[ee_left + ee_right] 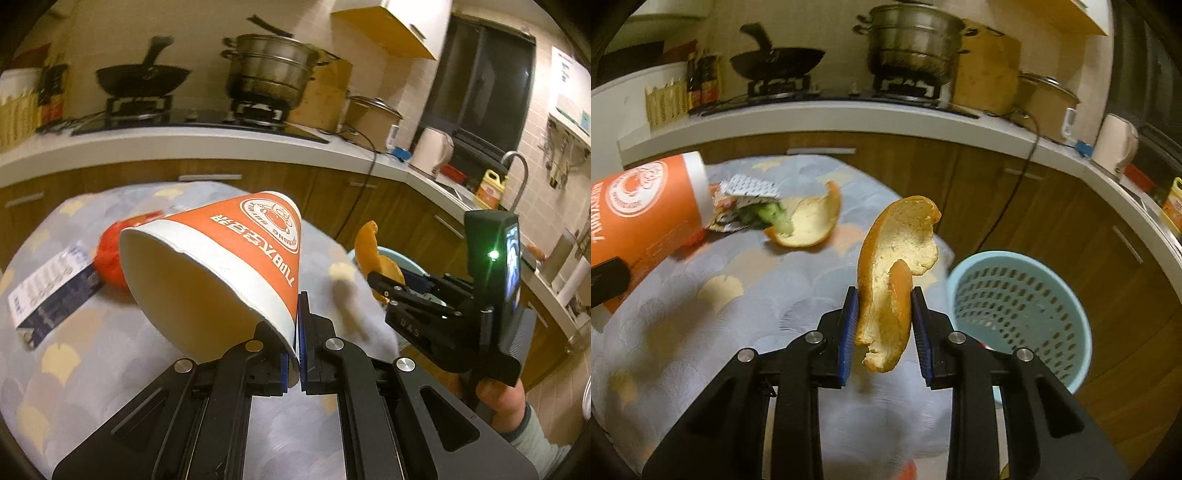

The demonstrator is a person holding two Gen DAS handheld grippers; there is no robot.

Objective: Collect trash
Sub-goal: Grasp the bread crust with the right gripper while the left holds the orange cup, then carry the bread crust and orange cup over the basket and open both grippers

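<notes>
Peel (886, 295) hangs upright between the pads of the right gripper (884, 325), which is closed onto its lower half; the upper curl stands free above the fingertips. The blue perforated basket (1067, 314) sits just beside it on the right, below the edge of the worktop (701, 295). The left gripper (297, 354) is clamped on the rim of the orange paper cup (221, 266), one pad inside the wall and one outside, and the cup is held tilted above the cloth-covered worktop, mouth toward the camera.

The step in hand looks like carrying the peel to the basket. To do it well, swing the right gripper over the middle of the basket's mouth before opening, since the peel is light and curled and could catch the rim or stick to a pad. Keep the cup clear of that path. Another peel (809, 221), a crumpled wrapper (746, 199) and a flat carton (48, 291) lie uncollected on the worktop.
</notes>
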